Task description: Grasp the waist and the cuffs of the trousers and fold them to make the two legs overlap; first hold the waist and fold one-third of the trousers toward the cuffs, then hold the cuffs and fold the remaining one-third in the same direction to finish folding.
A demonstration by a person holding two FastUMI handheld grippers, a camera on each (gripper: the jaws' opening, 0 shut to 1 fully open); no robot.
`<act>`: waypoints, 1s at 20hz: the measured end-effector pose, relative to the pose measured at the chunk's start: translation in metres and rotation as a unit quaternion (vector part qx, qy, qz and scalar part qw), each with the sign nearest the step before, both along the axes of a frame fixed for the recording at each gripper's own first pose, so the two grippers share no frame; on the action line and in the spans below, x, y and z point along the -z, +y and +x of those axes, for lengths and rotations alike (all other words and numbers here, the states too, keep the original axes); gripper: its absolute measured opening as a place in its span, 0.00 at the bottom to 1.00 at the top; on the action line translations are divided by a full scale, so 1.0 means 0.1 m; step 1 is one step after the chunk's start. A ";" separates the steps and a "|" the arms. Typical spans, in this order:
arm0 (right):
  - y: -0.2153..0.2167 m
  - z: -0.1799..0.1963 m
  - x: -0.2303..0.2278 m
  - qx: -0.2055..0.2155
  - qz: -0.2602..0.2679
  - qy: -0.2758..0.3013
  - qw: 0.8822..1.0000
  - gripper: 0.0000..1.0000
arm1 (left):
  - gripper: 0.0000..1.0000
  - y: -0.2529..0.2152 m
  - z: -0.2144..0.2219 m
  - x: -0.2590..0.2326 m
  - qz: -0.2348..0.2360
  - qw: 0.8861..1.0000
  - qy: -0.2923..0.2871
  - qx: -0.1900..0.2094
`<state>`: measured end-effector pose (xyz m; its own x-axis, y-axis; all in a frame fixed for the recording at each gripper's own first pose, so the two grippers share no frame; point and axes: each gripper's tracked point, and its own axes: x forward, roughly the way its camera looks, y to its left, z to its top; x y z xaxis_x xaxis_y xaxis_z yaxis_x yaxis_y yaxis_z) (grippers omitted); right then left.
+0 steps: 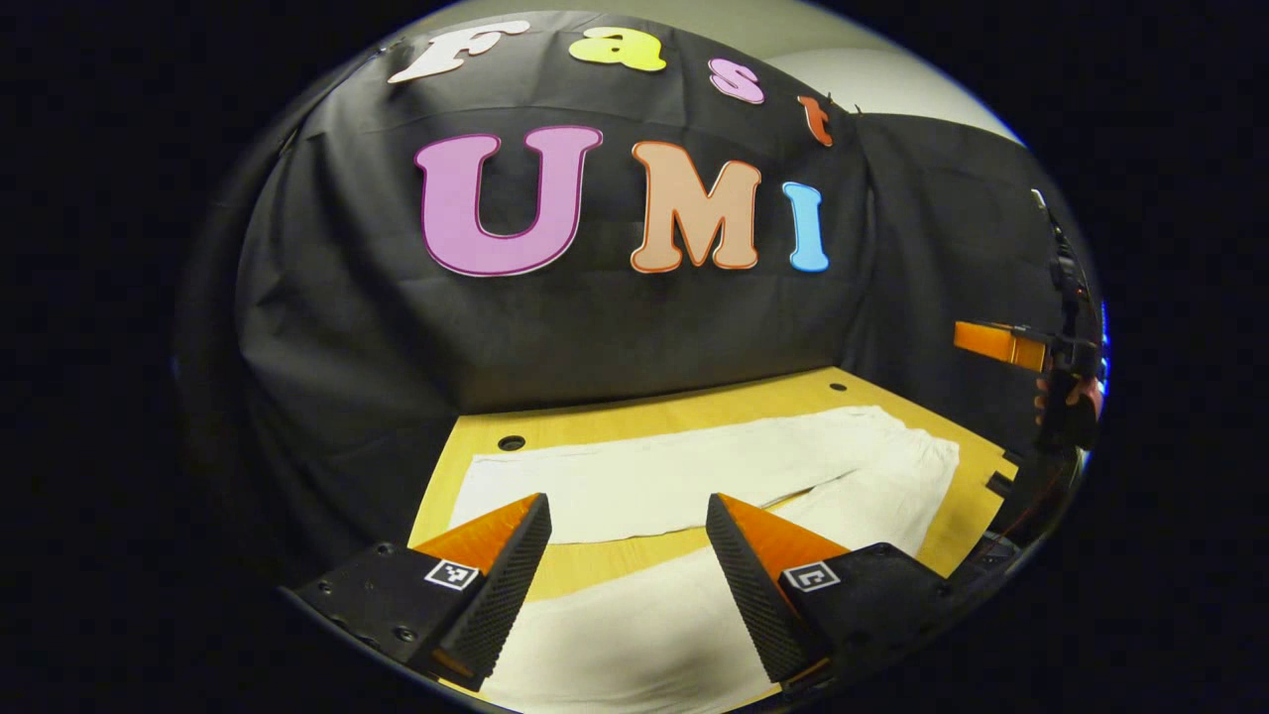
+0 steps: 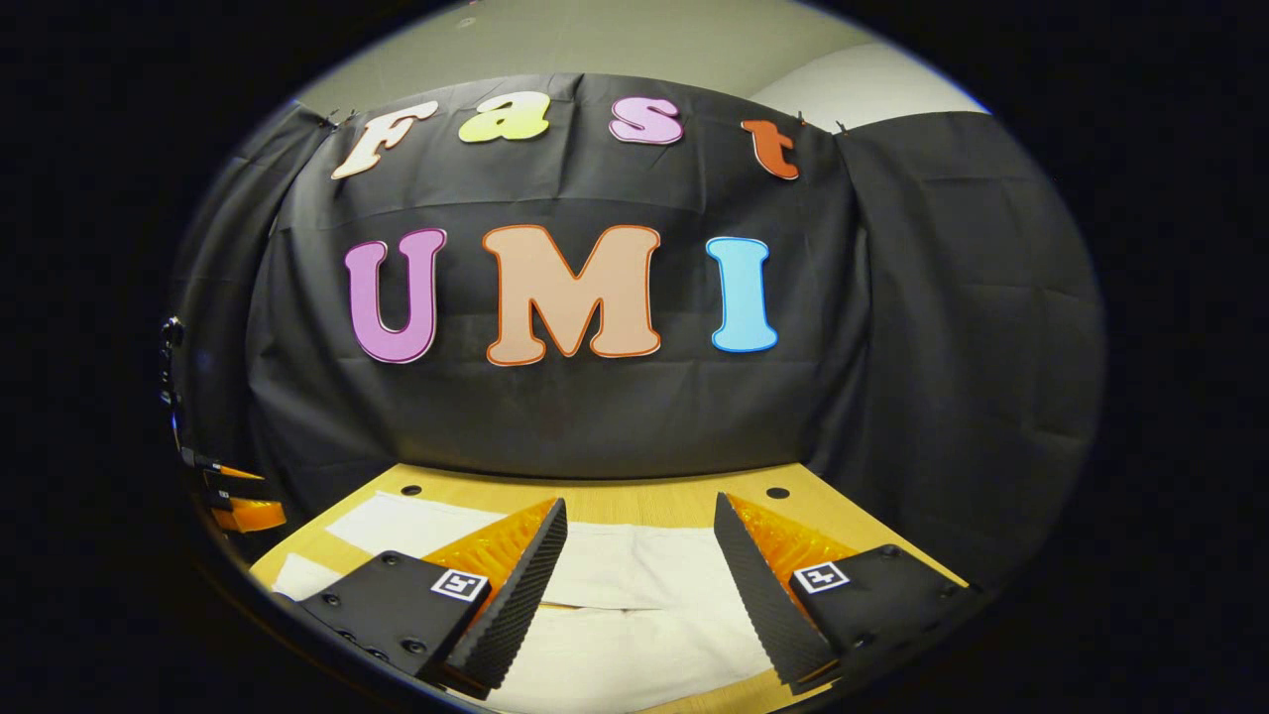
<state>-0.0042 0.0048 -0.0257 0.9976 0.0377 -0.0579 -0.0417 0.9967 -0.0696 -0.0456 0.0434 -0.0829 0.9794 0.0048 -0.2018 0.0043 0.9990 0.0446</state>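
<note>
left gripper (image 1: 628, 555) wide, empty | right gripper (image 2: 639, 560) wide, empty | white cloth trousers (image 1: 694, 476) flat, long axis left-right, just beyond both | wooden table (image 1: 634, 412)

From low over the wooden table (image 1: 694, 402), my left gripper view and right gripper view both face the booth's back wall, close above the white trousers (image 1: 674, 476) they share.
</note>
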 end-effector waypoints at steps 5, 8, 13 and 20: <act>0.06 -0.02 0.10 -0.006 0.001 0.011 1.000 0.96 | 0.96 0.13 -0.18 0.50 0.026 0.997 0.068 0.039; 0.06 -0.05 0.16 -0.007 0.000 0.018 1.000 0.96 | 0.96 0.26 -0.47 0.93 0.050 0.986 0.141 0.068; 0.02 -0.13 0.29 -0.004 0.002 0.031 1.000 0.96 | 0.94 0.32 -1.01 1.52 0.080 0.955 0.254 0.131; -0.08 -0.19 0.46 0.003 0.000 0.053 0.999 0.96 | 0.94 0.27 -1.49 2.13 0.117 0.886 0.386 0.229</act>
